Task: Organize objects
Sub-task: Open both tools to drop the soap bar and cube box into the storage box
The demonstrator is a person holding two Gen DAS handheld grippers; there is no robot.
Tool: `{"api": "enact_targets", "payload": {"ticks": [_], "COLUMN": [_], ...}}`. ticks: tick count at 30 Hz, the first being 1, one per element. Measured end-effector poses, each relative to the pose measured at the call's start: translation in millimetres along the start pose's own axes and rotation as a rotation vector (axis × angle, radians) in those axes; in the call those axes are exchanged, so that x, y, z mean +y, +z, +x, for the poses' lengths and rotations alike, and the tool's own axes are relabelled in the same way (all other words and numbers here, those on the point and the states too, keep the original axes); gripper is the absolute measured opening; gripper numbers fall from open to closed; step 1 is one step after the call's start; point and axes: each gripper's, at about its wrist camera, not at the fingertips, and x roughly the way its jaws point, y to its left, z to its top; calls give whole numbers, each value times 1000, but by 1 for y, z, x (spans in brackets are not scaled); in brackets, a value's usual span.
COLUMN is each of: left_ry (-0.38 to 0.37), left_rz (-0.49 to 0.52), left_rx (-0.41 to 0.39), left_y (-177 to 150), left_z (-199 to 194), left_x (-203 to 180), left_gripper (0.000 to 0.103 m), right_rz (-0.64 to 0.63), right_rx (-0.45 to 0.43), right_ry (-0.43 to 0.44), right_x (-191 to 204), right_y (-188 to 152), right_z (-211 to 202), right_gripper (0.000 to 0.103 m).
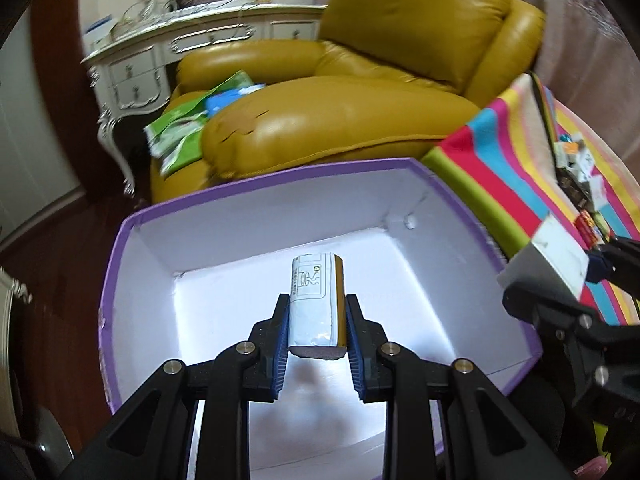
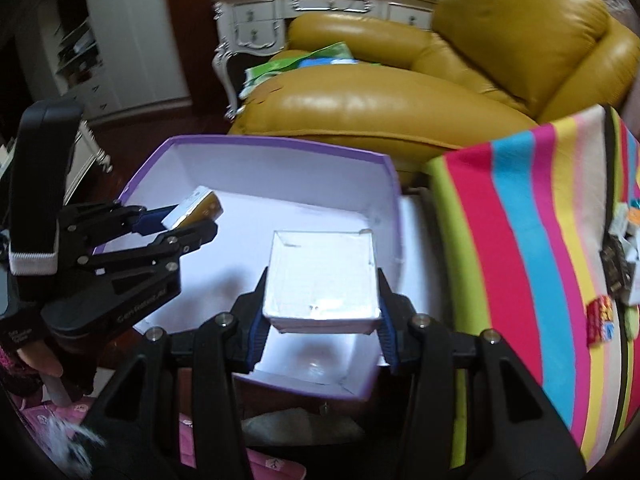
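A purple box [image 1: 132, 224] with a white inside stands open below both grippers. My left gripper [image 1: 317, 322] is shut on a narrow white and gold carton [image 1: 316, 296], held over the box's floor. In the right wrist view that same left gripper [image 2: 188, 220] shows at the left with the white and gold carton [image 2: 196, 206] in its tips. My right gripper [image 2: 322, 312] is shut on a square silver-white box [image 2: 322, 278], above the purple box's [image 2: 280, 146] near right corner. The silver-white box [image 1: 552, 258] also shows at the right edge of the left wrist view.
A mustard leather armchair [image 1: 380, 80] stands behind the purple box, with green and blue packets [image 1: 188, 120] on its arm. A striped cloth [image 2: 532, 240] with several small items [image 2: 624, 256] lies to the right. A white dresser [image 1: 160, 60] stands behind on the left.
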Motion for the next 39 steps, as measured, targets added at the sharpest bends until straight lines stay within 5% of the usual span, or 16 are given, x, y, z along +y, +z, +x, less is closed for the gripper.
{"api": "enact_targets", "payload": {"ticks": [16,18,20,22,26,32,39], "left_ry": [31,28,18,23,30,87,66], "left_rz": [-22,-35,-59,-68,-61,-47,-57], "left_rx": [-17,-14,-14,-23,-24,-15,41], "left_y": [-1,-1,0,1,2,-9,-14], "left_z": [2,1,-1,-2,0,11,29], "left_x": [10,10,12,12,10,9,10], "left_gripper": [28,35,60,71,75,76,76], "right_rz": [5,13,41,80,150,164,179], "right_rx": [21,19,5,-1,10,140,268], "right_ry": [30,25,19,28,40,122,-36], "right_x": [14,12,7,-2,-20,-16,-25], "right_y": [3,5,5,2,-3,2,-8], "right_z": [19,18,16,13,16,54,79], "right_gripper": [50,63,68,68,69,70,70]}}
